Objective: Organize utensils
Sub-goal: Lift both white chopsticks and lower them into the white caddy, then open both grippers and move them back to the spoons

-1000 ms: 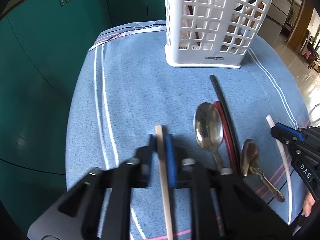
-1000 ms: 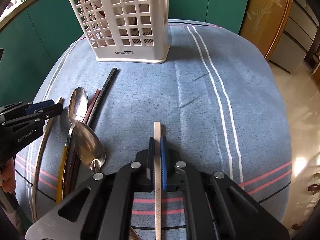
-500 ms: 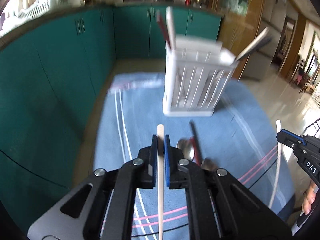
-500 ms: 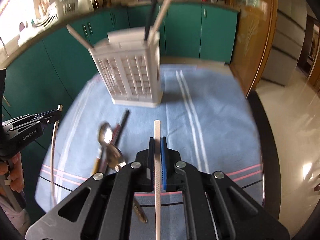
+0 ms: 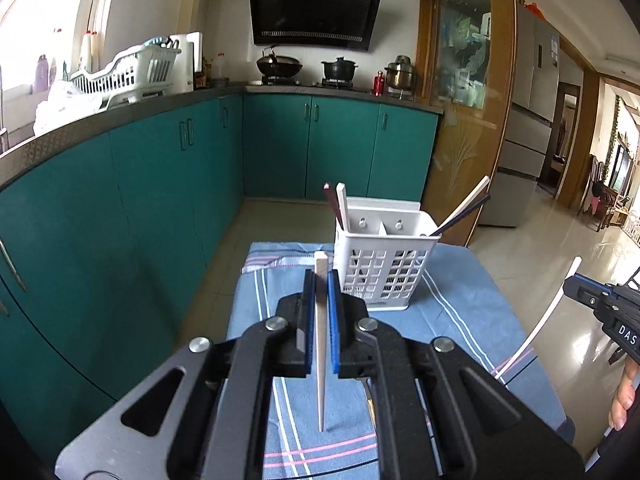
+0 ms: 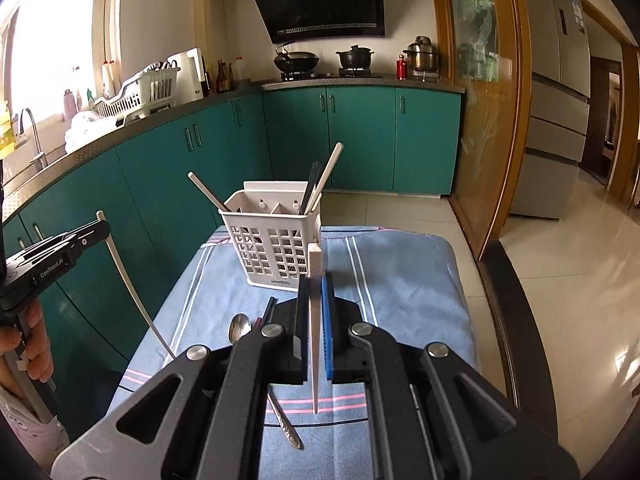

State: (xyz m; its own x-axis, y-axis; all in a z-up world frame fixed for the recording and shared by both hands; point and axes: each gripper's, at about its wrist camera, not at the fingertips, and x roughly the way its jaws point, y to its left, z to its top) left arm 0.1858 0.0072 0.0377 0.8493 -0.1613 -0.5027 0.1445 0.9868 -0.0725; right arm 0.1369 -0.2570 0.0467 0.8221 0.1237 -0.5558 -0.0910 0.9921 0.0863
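**Both grippers lifted clear of the table, each clamped on a pale chopstick**

In the left wrist view the left gripper (image 5: 320,304) has its blue pads pressed tight against a cream chopstick (image 5: 320,344); the stick's square end pokes up past the fingertips at centre frame and its thin end hangs free below, over the cloth; at the right edge of the same view the right gripper (image 5: 600,304) shows with a white chopstick (image 5: 536,332) slanting down from it. In the right wrist view that gripper's pads are likewise clenched on the white stick, which stands upright at centre frame; the left gripper appears at the left edge, a person's hand (image 6: 32,344) wrapped round its handle.

Beyond the fingertips, in mid-frame, a white slotted utensil holder (image 6: 276,248) stands upright on the far part of the table; several chopsticks, pale and dark, lean out of its two compartments. Nearer, in the lower left of the right wrist view, a spoon (image 6: 240,326) lies on the cloth beside a dark chopstick (image 6: 269,308); a second handle shows below it, partly hidden by the gripper body.

The table wears a blue cloth (image 6: 400,272) with white and pink stripes; teal cabinets (image 5: 120,200) wrap round the left and back; a dish rack (image 5: 128,74) sits on the counter at upper left; pots stand on the hob under a black range hood (image 5: 316,12); a wooden-framed glass door and glossy pale floor tiles fill the right.
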